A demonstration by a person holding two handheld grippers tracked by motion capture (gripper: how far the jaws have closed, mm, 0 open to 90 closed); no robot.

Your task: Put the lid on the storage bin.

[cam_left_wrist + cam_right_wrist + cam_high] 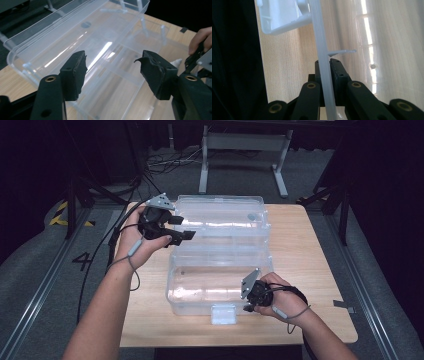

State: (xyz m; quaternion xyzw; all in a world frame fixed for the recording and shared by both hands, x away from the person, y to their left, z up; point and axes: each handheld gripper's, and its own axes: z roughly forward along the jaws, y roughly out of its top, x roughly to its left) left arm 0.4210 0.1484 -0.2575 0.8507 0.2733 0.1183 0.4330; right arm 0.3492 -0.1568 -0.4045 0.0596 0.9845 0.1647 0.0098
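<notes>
— Holding that clear plastic box (220, 285) by its front wall is a good start, but what should you watch now?

— Start with the box itself. It sits in the middle of the desk (310, 255), its lid (220, 215) thrown back and lying open toward the far edge, the white latch (223, 314) hanging at the near side. Nothing seems to be inside it.

— And your right tongs (329, 65)?

— They are clamped on the thin front wall of the box, just beside the latch; the right gripper view shows the wall pinched between both pads. Keep that pinch firm and low, because a thin clear wall will likely flex or slip if you pull sideways.

— What about your left tongs (112, 72)?

— They are spread wide, holding nothing, hovering over the near left end of the lid. If closing the box is your aim, I judge the next move is to take the lid's rim squarely near its left end, then swing it over the hinge in a smooth arc.

— Any risk?

— Probably the box skating on the smooth wood. Let the right hand (280, 290) anchor it, and don't twist the lid from one corner.
</notes>
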